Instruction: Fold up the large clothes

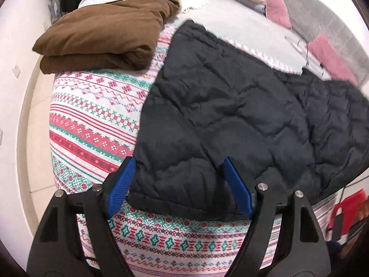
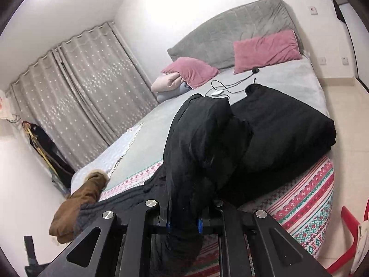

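Right hand-held gripper (image 2: 183,225) is pinching a bunched fold of the black quilted jacket (image 2: 207,143), jaws nearly closed on it, fabric rising toward 12 o'clock. Left hand-held gripper (image 1: 178,185) is hovering wide apart over the jacket's hem (image 1: 175,198), gripping nothing. Jacket is lying across the patterned bedspread (image 1: 92,124). Folded brown coat (image 1: 103,39) is sitting at 11 o'clock; pink pillows (image 2: 265,50) at the headboard (image 2: 230,30).

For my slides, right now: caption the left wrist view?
Open left gripper above dark quilted jacket on patterned bedspread.
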`<state>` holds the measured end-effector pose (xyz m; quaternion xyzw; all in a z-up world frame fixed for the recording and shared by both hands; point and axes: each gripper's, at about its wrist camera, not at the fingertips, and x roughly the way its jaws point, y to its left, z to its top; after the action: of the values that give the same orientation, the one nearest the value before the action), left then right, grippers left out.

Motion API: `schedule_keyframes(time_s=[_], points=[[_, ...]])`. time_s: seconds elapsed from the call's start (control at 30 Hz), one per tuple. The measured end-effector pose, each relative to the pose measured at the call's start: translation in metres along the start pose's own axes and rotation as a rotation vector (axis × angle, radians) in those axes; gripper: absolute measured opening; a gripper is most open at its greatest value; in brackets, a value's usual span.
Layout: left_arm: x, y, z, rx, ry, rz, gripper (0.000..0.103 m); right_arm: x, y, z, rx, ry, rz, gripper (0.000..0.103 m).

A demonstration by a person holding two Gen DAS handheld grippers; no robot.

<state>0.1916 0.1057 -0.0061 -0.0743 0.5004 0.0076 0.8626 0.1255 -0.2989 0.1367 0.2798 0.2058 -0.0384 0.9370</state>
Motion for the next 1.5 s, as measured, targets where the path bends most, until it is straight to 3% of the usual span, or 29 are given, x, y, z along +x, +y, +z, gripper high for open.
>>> schedule_keyframes(time_s=[0.23, 0.43, 0.67, 0.83, 1.0, 1.17, 1.4, 1.5], points=[[0.019, -0.005, -0.002, 0.015, 0.036, 0.038, 0.079, 0.003, 0.020, -0.003, -0.031, -0.037, 0.000, 0.015], [0.015, -0.006, 0.000, 0.019, 0.039, -0.005, 0.079, 0.004, 0.044, -0.003, -0.088, -0.070, -0.002, 0.015], [0.009, 0.007, 0.004, -0.002, 0.064, -0.073, 0.079, 0.001, 0.093, -0.012, -0.256, -0.125, -0.005, 0.015], [-0.015, 0.027, 0.012, -0.047, 0.021, -0.133, 0.079, 0.004, 0.146, -0.031, -0.436, -0.169, 0.019, 0.015], [-0.027, 0.038, 0.012, -0.049, 0.002, -0.122, 0.079, 0.012, 0.205, -0.073, -0.655, -0.186, 0.117, 0.015], [-0.038, 0.053, 0.011, -0.075, -0.004, -0.142, 0.079, 0.031, 0.257, -0.134, -0.895, -0.143, 0.203, 0.015], [-0.055, 0.090, 0.015, -0.146, -0.022, -0.153, 0.079, 0.063, 0.283, -0.218, -1.141, -0.006, 0.260, 0.017], [-0.065, 0.117, 0.016, -0.224, -0.055, -0.154, 0.079, 0.071, 0.289, -0.261, -1.305, 0.017, 0.233, 0.026]])
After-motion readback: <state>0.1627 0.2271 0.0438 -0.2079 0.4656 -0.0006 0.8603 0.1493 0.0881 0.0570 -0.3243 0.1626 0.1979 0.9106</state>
